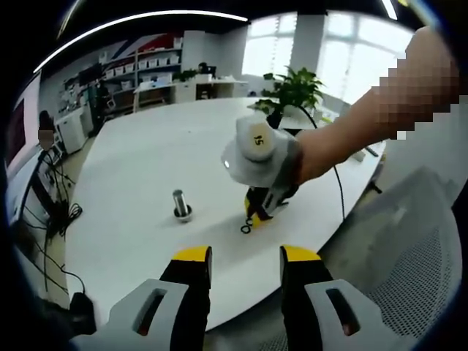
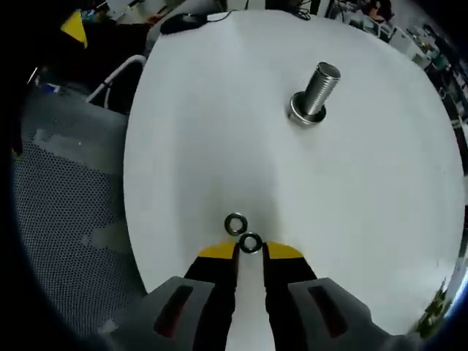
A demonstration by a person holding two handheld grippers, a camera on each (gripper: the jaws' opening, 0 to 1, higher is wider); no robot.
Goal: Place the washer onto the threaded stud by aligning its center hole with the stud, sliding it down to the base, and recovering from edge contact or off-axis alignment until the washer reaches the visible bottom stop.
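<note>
Pinching one washer point(image 2: 251, 243) by its rim, my right gripper point(image 2: 250, 250) sits well short of the threaded stud point(image 2: 318, 91); a second washer point(image 2: 235, 224) lies just beside on the surface point(image 2: 219, 124). Thin, hard and slick, it likely wants an edge grip. My left gripper point(image 1: 246, 257) jaws stand released.

The scene was brightly and evenly lit. In the left gripper view, daylight poured through large windows point(image 1: 344, 51) at the far side, blown out to near white, and a long ceiling light strip point(image 1: 146, 18) curved with the fisheye bend. The white table point(image 1: 146, 168) reflected this light softly, without hard glare, and shadows on it were faint and short. In the right gripper view the threaded stud point(image 2: 316, 93) cast only a weak shadow at its base. Both pictures were slightly soft overall, and straight lines bowed strongly toward the edges, where detail smeared and darkened.
</note>
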